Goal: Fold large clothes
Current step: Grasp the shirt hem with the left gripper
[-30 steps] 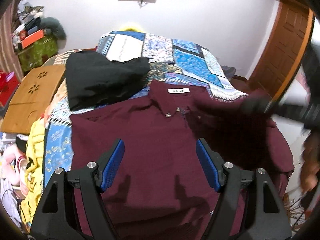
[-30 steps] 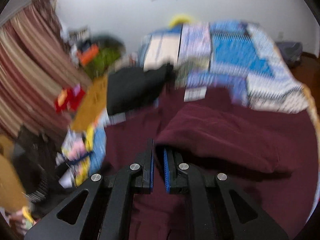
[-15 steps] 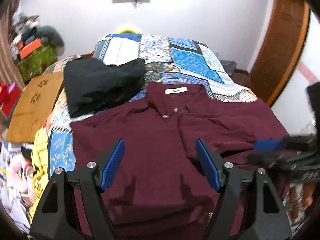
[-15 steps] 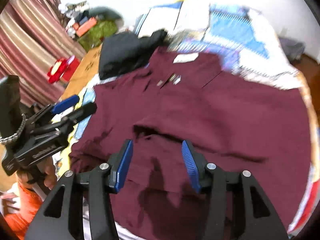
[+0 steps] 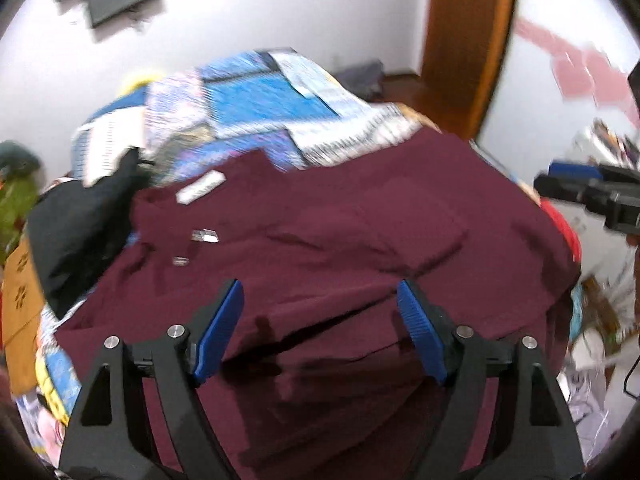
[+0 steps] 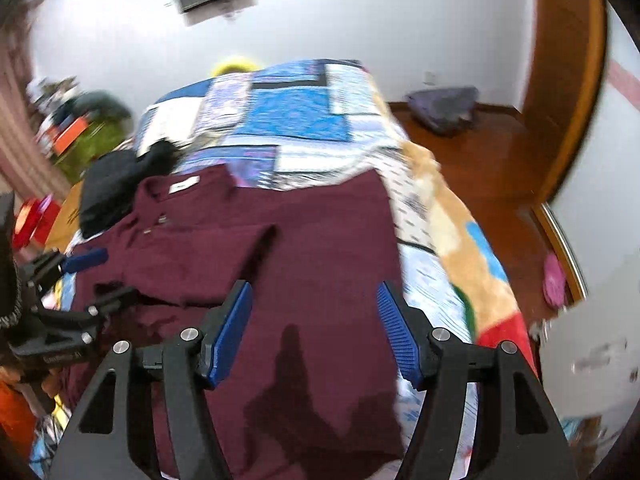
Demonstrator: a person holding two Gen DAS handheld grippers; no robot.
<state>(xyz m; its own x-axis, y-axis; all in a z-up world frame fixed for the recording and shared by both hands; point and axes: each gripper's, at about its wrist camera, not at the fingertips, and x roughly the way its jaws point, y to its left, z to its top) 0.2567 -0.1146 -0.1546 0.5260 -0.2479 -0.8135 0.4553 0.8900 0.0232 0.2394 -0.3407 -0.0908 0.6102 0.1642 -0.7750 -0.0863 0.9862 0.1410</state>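
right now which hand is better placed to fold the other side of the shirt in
Left. The shirt's right side already lies folded over, and the open left hand-held gripper hovers nearer the unfolded left side. The right hand-held gripper, also open, sits over the folded side.

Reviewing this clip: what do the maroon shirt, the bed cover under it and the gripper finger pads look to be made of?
Maroon shirt: matte woven cloth, probably cotton or a blend; it creases softly with no sheen.
Bed cover: printed patchwork fabric, possibly quilted; blur hides any stitching.
Finger pads: blue ribbed rubber or soft plastic, on black rigid plastic fingers with metal screws.
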